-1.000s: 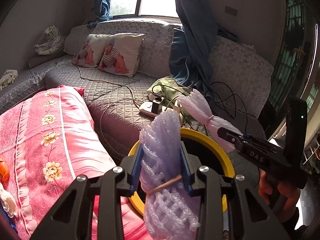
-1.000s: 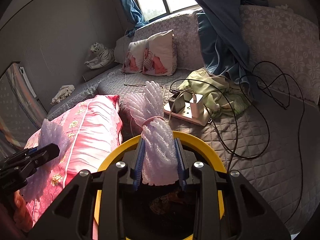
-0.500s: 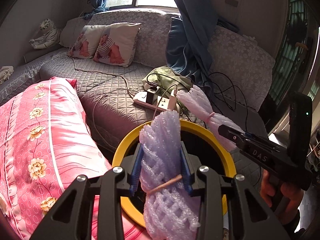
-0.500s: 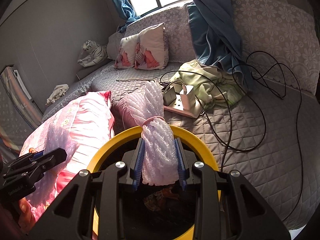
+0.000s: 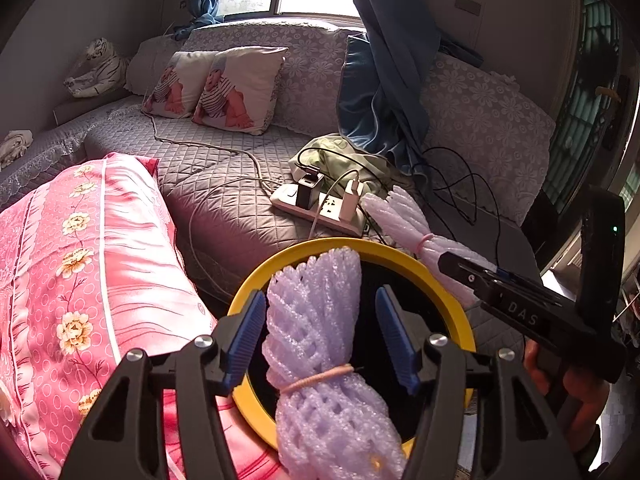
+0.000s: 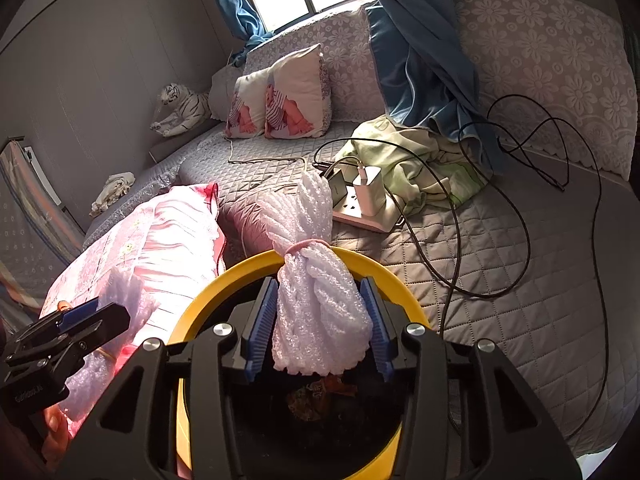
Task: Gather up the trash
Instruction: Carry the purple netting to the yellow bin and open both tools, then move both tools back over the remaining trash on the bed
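Left wrist view: we read "DAS" on right gripper [image 5: 460, 264]. Left gripper [image 5: 320, 332] just spread, foam-net bundle [image 5: 316, 320] loose between pads (right one likewise), both above yellow bin rim [image 5: 400, 254].

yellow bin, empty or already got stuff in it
Not empty. The right wrist view shows crumpled wrappers lying in the dark bottom of the yellow bin; how full, cannot tell.

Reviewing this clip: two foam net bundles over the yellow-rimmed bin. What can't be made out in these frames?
- Bin contents: right wrist view, the yellow-rimmed bin is dark inside and the right tongs cover it; only crumpled scraps show.
- Lower end of the left foam net bundle: left wrist view, cut off by the bottom edge.
- Whether the right foam net bundle still touches the blue pads: too close to tell.
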The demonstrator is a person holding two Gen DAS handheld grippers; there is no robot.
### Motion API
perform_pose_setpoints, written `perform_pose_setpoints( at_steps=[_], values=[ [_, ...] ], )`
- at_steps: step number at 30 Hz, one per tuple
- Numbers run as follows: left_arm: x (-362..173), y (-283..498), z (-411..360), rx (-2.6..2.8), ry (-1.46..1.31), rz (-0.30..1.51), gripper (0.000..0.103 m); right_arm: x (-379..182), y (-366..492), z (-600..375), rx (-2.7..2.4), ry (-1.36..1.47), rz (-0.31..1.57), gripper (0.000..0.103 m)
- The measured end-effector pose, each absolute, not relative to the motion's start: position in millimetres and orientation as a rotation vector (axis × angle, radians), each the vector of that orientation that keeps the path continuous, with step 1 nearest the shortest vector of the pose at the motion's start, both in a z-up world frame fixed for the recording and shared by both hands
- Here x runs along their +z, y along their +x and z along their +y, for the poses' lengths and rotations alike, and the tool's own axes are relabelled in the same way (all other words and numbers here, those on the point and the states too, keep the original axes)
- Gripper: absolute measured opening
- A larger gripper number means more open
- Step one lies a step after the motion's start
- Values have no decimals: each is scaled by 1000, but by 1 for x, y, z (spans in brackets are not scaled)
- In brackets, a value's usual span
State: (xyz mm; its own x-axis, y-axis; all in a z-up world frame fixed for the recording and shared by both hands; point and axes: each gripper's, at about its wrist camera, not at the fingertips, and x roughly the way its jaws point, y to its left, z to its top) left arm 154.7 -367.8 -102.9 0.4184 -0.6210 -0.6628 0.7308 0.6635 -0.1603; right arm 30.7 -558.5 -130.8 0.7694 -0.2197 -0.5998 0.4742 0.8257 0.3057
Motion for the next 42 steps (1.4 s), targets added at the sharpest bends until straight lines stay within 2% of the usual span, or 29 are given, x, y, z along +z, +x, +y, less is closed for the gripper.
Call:
perform_pose_setpoints(
  at_steps=[2, 17, 21, 28, 42],
  values=[
    [-103, 156, -365, -851, 154, 761, 60, -131, 29, -560, -398, 473, 575, 49],
    [-82, 171, -305, -715, 96, 734, 65, -123, 40, -540, -316, 445, 581, 50],
    [-70, 177, -262, -652, 63, 720, 72, -120, 53, -520, -238, 427, 593, 55],
    [-52, 173, -171, -479, 41, 656, 83, -109, 83, -463, -73, 339, 617, 57],
    [-46, 138, 25, -141, -89, 640, 88, -83, 146, -319, 257, 128, 626, 65]
  ],
)
